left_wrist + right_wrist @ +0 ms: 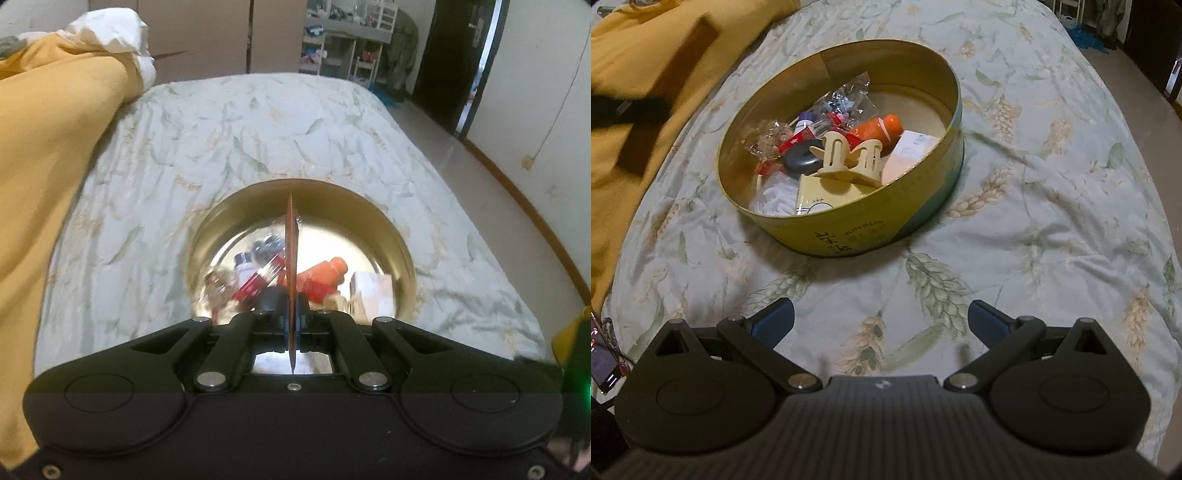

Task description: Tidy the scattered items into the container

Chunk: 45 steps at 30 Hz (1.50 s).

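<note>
My left claw (291, 295) is clamped on a thin brown card (291, 258), held edge-on above the round tin (402, 243) on the bed (258, 129). I judge the drop comes next: centre it, then release. My right claw (882, 321) stands apart, empty. The tin's lettering is too blurred to read.

Bare bedsheet (1034, 229) right of tin (849, 229), yellow blanket (635, 122) crowding left
</note>
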{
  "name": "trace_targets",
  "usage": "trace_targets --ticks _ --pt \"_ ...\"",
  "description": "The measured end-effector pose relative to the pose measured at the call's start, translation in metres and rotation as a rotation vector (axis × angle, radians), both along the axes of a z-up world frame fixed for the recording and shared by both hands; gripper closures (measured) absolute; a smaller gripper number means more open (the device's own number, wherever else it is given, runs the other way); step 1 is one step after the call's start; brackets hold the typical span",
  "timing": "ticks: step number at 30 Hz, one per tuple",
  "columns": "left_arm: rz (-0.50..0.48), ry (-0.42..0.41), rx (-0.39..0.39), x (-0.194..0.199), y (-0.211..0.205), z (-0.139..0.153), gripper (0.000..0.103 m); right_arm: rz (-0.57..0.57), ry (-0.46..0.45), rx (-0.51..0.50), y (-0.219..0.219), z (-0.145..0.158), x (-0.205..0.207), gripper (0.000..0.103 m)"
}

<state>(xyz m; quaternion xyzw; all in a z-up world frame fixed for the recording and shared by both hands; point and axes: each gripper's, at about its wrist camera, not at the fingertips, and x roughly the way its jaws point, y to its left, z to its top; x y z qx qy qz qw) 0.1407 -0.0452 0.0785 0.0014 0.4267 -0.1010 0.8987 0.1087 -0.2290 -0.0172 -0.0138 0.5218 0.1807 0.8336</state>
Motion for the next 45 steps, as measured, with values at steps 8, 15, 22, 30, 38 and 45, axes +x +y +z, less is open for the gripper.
trace_targets --ticks 8,15,22,30,38,45 --pt "0.147 -0.042 -0.001 0.041 -0.012 -0.026 0.002 -0.032 0.014 -0.016 -0.005 -0.011 0.011 0.000" --pt "0.062 0.017 0.133 0.012 -0.001 -0.056 0.002 -0.027 0.016 -0.035 -0.002 -0.016 0.016 0.000" --pt "0.028 0.070 0.184 -0.045 0.005 -0.112 0.002 -0.010 0.020 -0.057 0.003 -0.022 0.013 0.000" --pt "0.051 0.090 0.190 -0.058 0.008 -0.147 0.002 -0.014 -0.010 -0.130 0.009 -0.028 0.010 0.000" --pt "0.125 0.116 0.127 -0.050 0.024 -0.158 0.002 0.034 -0.068 -0.237 0.025 -0.036 0.010 0.000" --pt "0.162 0.122 0.119 -0.041 0.029 -0.168 0.002 0.022 -0.057 -0.236 0.032 -0.045 0.019 0.000"
